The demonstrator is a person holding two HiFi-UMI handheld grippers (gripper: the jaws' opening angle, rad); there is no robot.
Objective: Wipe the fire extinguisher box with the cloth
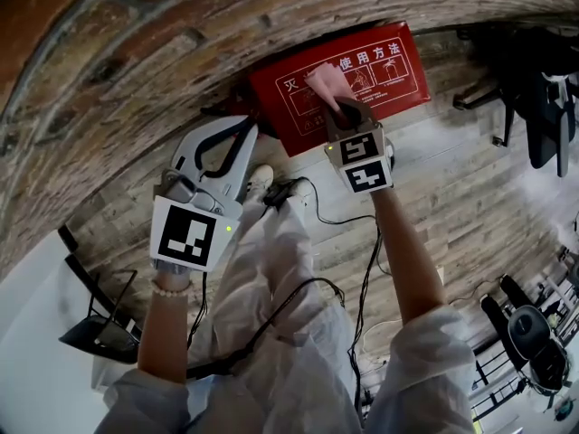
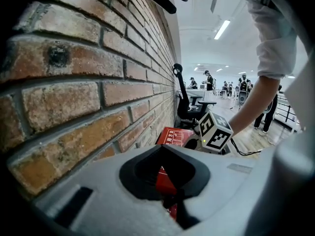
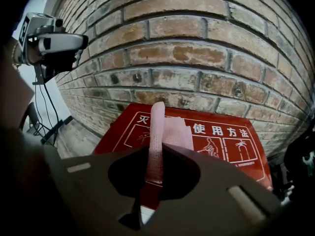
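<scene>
Head view: fire extinguisher box (image 1: 384, 70), red with white printed panels, lay on the plank floor (image 1: 461, 197) with its far edge against the brick wall (image 1: 136, 52). Right tongs (image 1: 346, 114) were over the box's left half, pinching a pink cloth (image 1: 327, 83) whose free end lay on the printed face. Left tongs (image 1: 247, 127) hung to the left of the box, near its left end, apart from it, tips pressed together with nothing held. Black cables (image 1: 362, 269) trailed over the floor beside the person's pale trousers; a dark chair (image 1: 543, 89) stood at far right. Left gripper view: the tongs met at their tips, nothing between them; a strip of the red box showed through the opening behind the tips, brick wall close on the left, the right gripper's marker cube (image 2: 215, 132) just beyond. Right gripper view: both sides clamped a folded edge of the cloth, which ran forward onto the box's leftmost diagram panel; the wall rose directly behind the box, and the left gripper showed at upper left, well apart from the cloth.
</scene>
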